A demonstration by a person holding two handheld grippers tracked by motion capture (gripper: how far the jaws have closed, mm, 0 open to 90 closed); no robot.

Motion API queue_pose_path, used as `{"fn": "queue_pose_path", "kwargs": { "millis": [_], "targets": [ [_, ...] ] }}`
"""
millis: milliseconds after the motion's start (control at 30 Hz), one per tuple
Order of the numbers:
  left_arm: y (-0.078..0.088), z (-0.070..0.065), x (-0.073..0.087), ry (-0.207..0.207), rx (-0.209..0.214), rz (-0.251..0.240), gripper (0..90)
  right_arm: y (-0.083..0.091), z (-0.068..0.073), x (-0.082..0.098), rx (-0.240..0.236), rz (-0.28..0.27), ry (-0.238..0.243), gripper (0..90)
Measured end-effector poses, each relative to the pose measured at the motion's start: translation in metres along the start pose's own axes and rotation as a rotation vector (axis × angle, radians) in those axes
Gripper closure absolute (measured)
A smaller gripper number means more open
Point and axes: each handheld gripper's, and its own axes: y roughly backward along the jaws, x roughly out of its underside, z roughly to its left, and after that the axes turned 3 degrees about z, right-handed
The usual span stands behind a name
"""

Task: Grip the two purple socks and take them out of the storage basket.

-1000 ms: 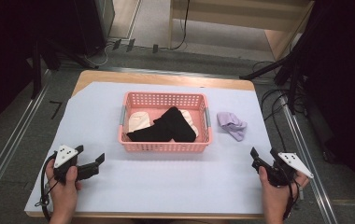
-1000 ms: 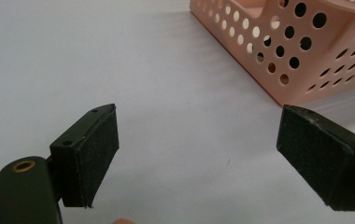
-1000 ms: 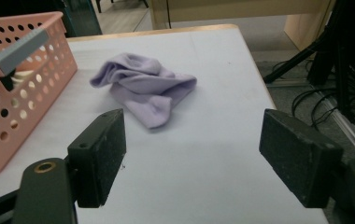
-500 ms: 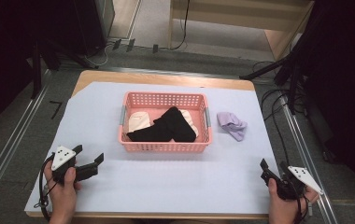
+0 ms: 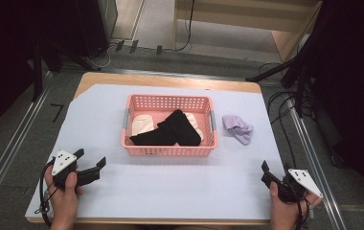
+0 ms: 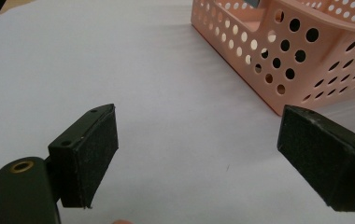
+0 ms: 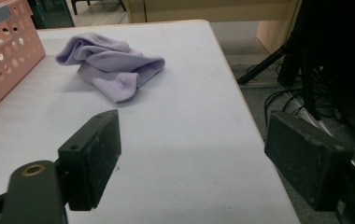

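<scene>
Resting near the table's front-left corner, the left gripper [image 5: 94, 165] holds its jaws apart, empty. One pink basket [image 5: 168, 149] holds one black sock [image 5: 168, 132], long axis slanting up-right. One lilac sock [image 5: 237, 128] lies just right. The right gripper [image 5: 267, 173] has just been opening, nothing between its jaws.

basket [image 6: 278, 56]: cut off at right edge | cream cloth [image 5: 142, 125]: partly under black garment [image 5: 170, 130]

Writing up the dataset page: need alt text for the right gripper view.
A crumpled lilac sock lies on the white table ahead of the right hand-held gripper, whose jaws stand open and empty. A pink basket sits at left.
</scene>
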Motion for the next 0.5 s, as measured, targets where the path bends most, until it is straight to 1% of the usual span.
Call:
{"fn": "queue_pose_path", "kwargs": {
  "millis": [33, 100, 300, 367, 467, 500],
  "targets": [
    [0.0002, 0.0001, 0.0, -0.001, 0.003, 0.0, 13.5, -0.0003, -0.0002, 0.0, 0.002, 0.007, -0.002, 16.3],
    [0.0007, 0.0003, 0.0003, -0.006, 0.011, -0.007, 12.7, -0.0011, 0.0005, -0.0003, 0.025, 0.009, -0.006, 15.8],
    [0.0032, 0.0006, 0.0014, -0.013, 0.025, -0.029, 9.2, -0.0014, 0.001, -0.0001, 0.03, 0.012, 0.002, 15.8],
    [0.004, 0.0004, 0.0019, -0.008, 0.025, -0.044, 6.6, -0.0014, 0.0011, -0.0002, 0.03, 0.017, -0.004, 15.8],
    [0.0058, 0.0003, 0.0029, -0.005, 0.017, -0.065, 0.1, -0.0017, 0.0007, -0.0002, 0.029, 0.019, -0.014, 15.8],
    [0.0067, 0.0003, 0.0032, -0.006, 0.012, -0.073, 0.0, -0.0017, 0.0007, -0.0003, 0.031, 0.021, -0.016, 15.8]
  ]
}}
